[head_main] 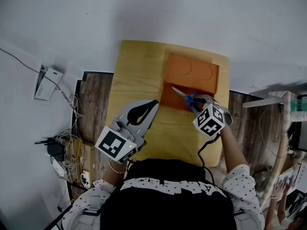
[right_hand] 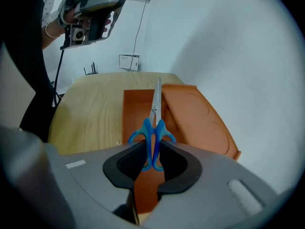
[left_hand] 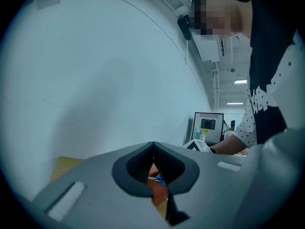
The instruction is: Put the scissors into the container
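Starts w/ wooden bench (head_main: 139, 66), pushed up to white wall. At its far end, orange container (head_main: 175, 98): shallow tray w/ lid swung open behind it, leaning back twd wall, two round shapes pressed into lid. Next down in size, left gripper (head_main: 154, 103), held up over bench's near-left part, well apart from container, marker cube at its rear; in left gripper view (left_hand: 152, 147) jaws pressed together at tips, nothing between, only a sliver of orange tray & blue seen through gap lower down. Right gripper (head_main: 196, 102) at near-right edge of tray, tilted steeply down; in right gripper view (right_hand: 152, 144) jaws set fairly wide yet clamped on blue handle loops, one pad each side. Smallest: scissors (head_main: 184, 96), blades closed, pinched by handles, steel blades sticking out ahead of jaws over open tray, tip (right_hand: 157, 82) reaching twd far wall where lid hinges. Can't tell if tip touches tray floor.
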A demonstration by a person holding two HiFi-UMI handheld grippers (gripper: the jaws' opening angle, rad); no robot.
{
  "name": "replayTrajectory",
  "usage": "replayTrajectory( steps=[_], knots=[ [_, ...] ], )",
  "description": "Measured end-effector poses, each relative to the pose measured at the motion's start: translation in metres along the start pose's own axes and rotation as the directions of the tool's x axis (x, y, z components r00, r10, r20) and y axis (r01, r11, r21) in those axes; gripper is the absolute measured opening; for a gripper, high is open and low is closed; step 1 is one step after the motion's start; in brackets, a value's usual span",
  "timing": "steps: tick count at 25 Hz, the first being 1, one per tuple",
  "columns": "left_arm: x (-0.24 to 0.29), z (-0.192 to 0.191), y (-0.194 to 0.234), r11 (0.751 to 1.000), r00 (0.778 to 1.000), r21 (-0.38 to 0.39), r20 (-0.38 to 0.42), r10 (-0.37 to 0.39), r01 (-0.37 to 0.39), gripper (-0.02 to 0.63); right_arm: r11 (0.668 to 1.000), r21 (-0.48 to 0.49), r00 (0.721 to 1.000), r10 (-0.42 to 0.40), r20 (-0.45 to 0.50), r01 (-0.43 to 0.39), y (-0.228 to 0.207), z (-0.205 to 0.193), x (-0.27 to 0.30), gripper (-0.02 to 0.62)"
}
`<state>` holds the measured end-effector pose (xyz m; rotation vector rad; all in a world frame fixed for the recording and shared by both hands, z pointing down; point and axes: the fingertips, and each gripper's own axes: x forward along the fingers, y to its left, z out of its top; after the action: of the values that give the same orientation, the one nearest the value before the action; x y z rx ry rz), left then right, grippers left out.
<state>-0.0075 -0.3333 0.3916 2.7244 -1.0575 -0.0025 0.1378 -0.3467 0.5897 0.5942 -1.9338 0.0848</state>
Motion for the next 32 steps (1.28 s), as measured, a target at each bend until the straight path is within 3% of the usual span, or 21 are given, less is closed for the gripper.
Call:
replayTrajectory(
  steps=[15, 32],
  knots=[
    [-0.004, -0.004, 0.003, 1.000, 1.000, 0.003, -0.020, 0.005, -0.004, 0.000, 0.996, -0.085, 0.993, -0.018, -0.114, 0.008, -0.003, -0.008, 0.030, 0.100],
    [-0.006, -0.004, 0.007, 1.000, 1.000, -0.007, -0.014, 0.012, -0.012, 0.002, 0.996, -0.081, 0.989, 0.025, -0.146, -0.037, -0.002, -0.015, 0.044, 0.104]
  ],
)
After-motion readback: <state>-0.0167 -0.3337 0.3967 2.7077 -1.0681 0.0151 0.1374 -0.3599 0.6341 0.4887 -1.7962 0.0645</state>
